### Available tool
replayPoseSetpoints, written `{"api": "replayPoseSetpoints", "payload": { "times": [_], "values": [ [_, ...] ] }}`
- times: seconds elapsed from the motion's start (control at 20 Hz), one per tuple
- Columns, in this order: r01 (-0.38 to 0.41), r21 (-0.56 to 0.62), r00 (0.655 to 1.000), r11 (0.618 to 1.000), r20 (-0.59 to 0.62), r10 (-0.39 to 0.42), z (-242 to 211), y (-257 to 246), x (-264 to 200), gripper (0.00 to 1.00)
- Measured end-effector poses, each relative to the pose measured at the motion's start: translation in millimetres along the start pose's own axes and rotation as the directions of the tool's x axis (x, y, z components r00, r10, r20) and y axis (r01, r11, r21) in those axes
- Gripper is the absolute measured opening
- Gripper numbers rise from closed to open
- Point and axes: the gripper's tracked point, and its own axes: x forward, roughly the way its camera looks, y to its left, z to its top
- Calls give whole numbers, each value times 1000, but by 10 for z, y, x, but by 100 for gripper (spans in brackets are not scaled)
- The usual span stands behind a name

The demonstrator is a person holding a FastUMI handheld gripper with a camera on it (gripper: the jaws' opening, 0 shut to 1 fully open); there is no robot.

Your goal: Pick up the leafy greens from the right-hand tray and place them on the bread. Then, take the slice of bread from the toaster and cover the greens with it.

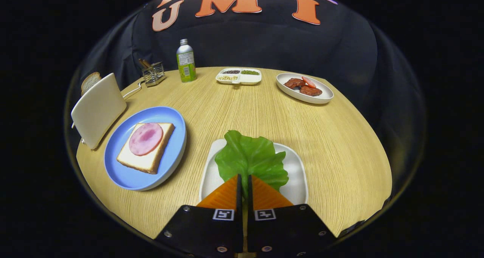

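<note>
A green lettuce leaf [249, 156] lies over the white tray [297, 174] just ahead of my fingers, its near edge caught in the narrow gap between them. My gripper [244, 177] is shut on the leaf. Left of the tray, a blue plate [124, 174] holds a slice of bread [151, 161] topped with a round of pink ham [145, 138]. Further left stands a cream toaster [98, 108], and a second bread slice [90, 81] pokes out of its top.
At the back of the round wooden table [340, 144] stand a green bottle [186, 61], a wire utensil holder [153, 73] and a white compartment dish [239, 76] of grains. An oval white plate [321, 98] with meat pieces sits at the back right.
</note>
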Motion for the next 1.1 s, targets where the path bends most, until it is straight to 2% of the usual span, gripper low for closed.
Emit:
{"api": "replayPoseSetpoints", "payload": {
  "times": [0.35, 0.6, 1.1],
  "values": [
    [33, -21, 998, 999, 49, -32, 222, -71, -240, 3],
    [26, 2, 995, 1000, 95, -27, 442, -31, -449, 3],
    [-7, -8, 990, 1000, 142, 8, 744, 423, -608, 3]
  ]
}}
